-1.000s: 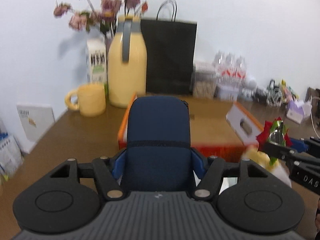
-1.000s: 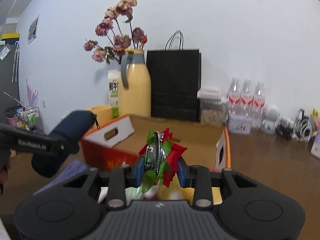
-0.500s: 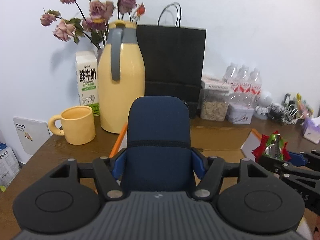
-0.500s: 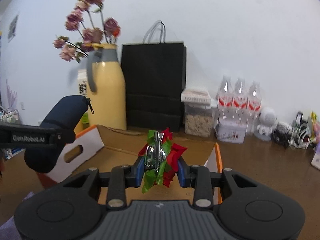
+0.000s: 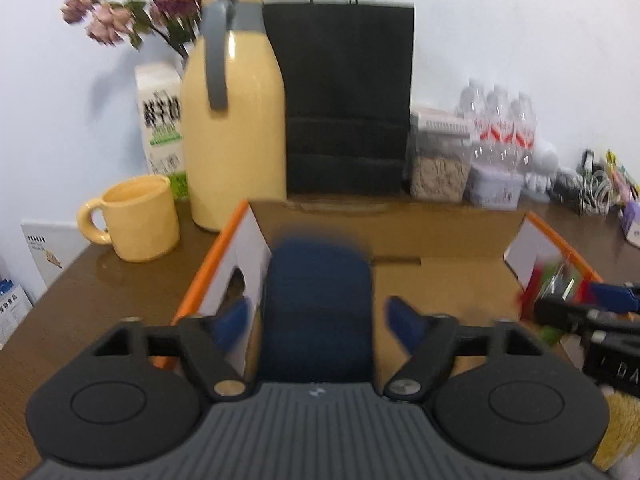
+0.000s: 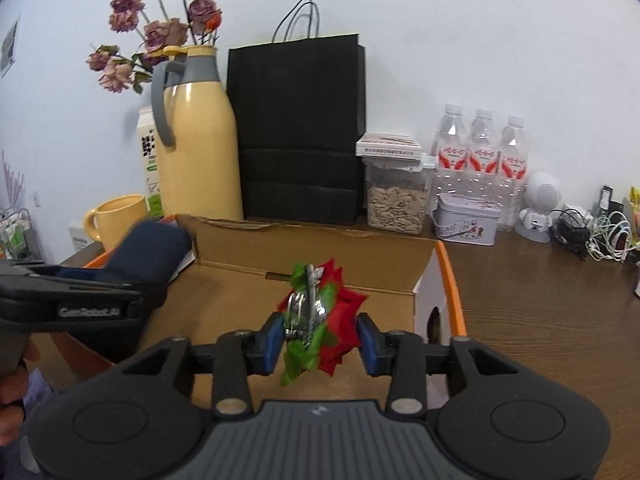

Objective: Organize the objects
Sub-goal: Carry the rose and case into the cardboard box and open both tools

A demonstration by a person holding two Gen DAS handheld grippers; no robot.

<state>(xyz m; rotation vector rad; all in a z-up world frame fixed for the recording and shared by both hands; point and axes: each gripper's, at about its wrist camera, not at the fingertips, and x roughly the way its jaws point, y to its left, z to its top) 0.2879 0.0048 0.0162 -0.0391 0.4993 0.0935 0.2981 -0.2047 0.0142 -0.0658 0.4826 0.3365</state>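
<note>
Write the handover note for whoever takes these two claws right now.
Left claw: jaws have just opened wide; the navy pouch sits between them, pads clear of it, over the left end of the cardboard box.
Right claw: jaws have just opened; the red-and-green foil ornament is between them, right pad clear, left pad contact unclear.
Done: both items carried to the box and being released.
Left: confirm they rest inside, withdraw, fetch anything remaining.

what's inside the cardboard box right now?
Bare brown floor of the cardboard box mostly. The navy case and red-green ornament sit over it between open grippers; the floor beneath them is hidden.
</note>
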